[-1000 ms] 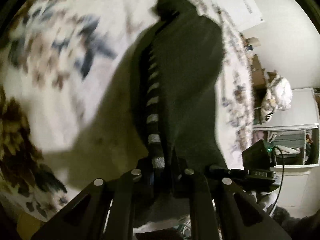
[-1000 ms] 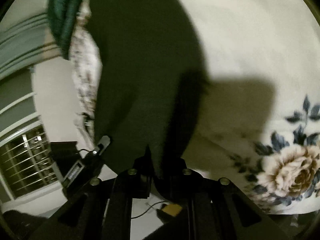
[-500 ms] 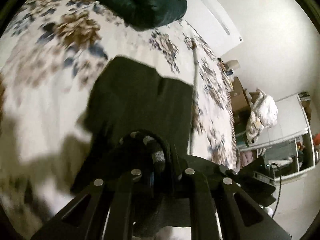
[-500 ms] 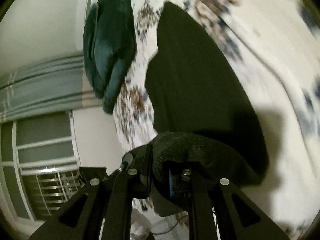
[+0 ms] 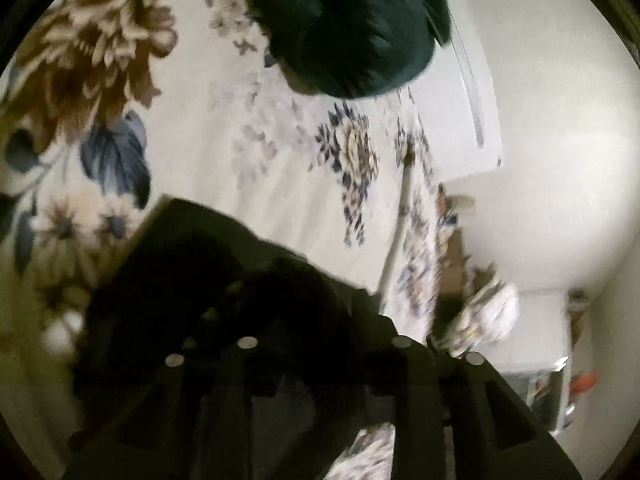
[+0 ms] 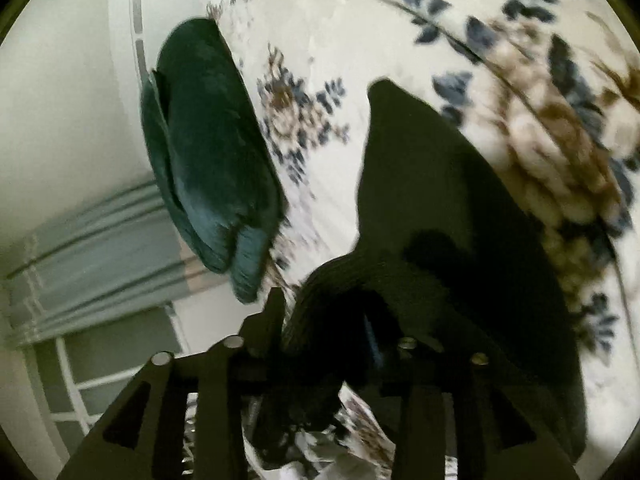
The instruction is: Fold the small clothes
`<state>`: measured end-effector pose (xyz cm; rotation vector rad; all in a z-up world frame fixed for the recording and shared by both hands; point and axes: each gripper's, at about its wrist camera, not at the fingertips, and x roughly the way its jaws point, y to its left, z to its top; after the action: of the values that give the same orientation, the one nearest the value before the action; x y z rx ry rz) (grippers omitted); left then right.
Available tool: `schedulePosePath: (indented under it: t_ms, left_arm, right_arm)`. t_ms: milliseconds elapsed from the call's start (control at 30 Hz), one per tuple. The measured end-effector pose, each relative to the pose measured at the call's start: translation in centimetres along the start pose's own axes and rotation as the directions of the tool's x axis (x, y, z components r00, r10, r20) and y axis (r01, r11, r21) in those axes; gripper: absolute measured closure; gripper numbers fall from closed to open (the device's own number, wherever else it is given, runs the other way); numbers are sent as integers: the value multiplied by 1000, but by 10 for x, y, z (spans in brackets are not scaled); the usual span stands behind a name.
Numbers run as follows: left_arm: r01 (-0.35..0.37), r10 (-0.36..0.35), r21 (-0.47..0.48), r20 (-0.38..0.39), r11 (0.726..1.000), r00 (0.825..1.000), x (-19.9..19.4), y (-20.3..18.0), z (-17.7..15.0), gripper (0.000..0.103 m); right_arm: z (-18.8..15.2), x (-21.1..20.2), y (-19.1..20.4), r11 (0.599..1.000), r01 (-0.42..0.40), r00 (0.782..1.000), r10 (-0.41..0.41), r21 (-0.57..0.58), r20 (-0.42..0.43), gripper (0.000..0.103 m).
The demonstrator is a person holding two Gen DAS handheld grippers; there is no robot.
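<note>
While my two sets of fingers are spreading apart, the dark, near-black knitted garment [image 5: 224, 264] lies folded on the white bedspread printed with brown and blue flowers [image 5: 248, 168]. Its long axis runs away from me toward the dark green velvet cushion [image 5: 352, 28] at the head of the bed, and in the right view its far end [image 6: 404, 152] tapers to a point aimed that way. The doubled near edge bulges up in front of both tools. My left fingers [image 5: 320, 344] are opening, with that fold bunched between them; blur and darkness keep me from telling whether the pads touch it. My right fingers [image 6: 320, 344] are opening too, cloth humped between them, and one tip [image 6: 276, 308] stands clear beside the fold. A second ago the garment hung stretched from both closed grips, its grey-striped trim showing; now it is down, doubled over, and the stripes are hidden. No writing or label is legible.
</note>
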<state>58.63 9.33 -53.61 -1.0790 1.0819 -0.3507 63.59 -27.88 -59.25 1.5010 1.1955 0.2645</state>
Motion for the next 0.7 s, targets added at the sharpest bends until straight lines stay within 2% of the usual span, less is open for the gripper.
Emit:
schedulePosePath:
  t_ms: [100,200,267,333,400,433,500,533,600,633,667,700]
  left_arm:
    - [10,-9,-31,26,999,1000,0,3,12,71]
    - [-30,28,23,48,999,998,-6,-3,19,69]
    - [-99,93,97,65,990,994,-12,-9,19,64]
    - [-180,170,182,66,967,983,-12,-15,17,64]
    - [-293,283,305,78,906,956,-13,-21,5,64]
    - [-315,305,333,83,889,949,-15,-20,-2,64]
    - [-366,360,389,91,845,929,-26,-14,-26,64]
    - [-376,370,395,93,838,924,-30,-10,-35,64]
    - [-394,391,383,89,836,916,-45,4,-60,63]
    - [-401,400,372,84,837,913,-50,9,-68,57]
    - [-412,412,345,77,843,908,-59,17,-80,53]
    - [-406,406,306,66,861,911,-69,26,-93,52]
  right_arm:
    - [4,-6,2,999,13,1000,-13,-35,16,62]
    - [1,-11,10,980,128,992,-126,-150,23,62]
    - [-5,-16,16,938,240,971,-238,-250,39,62]
    - [-13,-19,17,885,328,943,-326,-331,65,56]
    - [-23,-25,14,815,419,904,-414,-401,103,53]
    - [-28,-26,10,786,452,886,-451,-422,109,47]
    - [-35,-27,-2,758,481,867,-487,-442,109,40]
    - [-40,-31,-10,751,487,861,-498,-446,101,38]
    - [-48,-36,-28,751,489,853,-517,-443,66,32]
    - [-51,-38,-35,752,488,851,-522,-443,52,30]
    - [-55,-42,-44,757,481,853,-522,-442,35,27]
    - [-60,-47,-51,762,473,854,-520,-441,19,25]
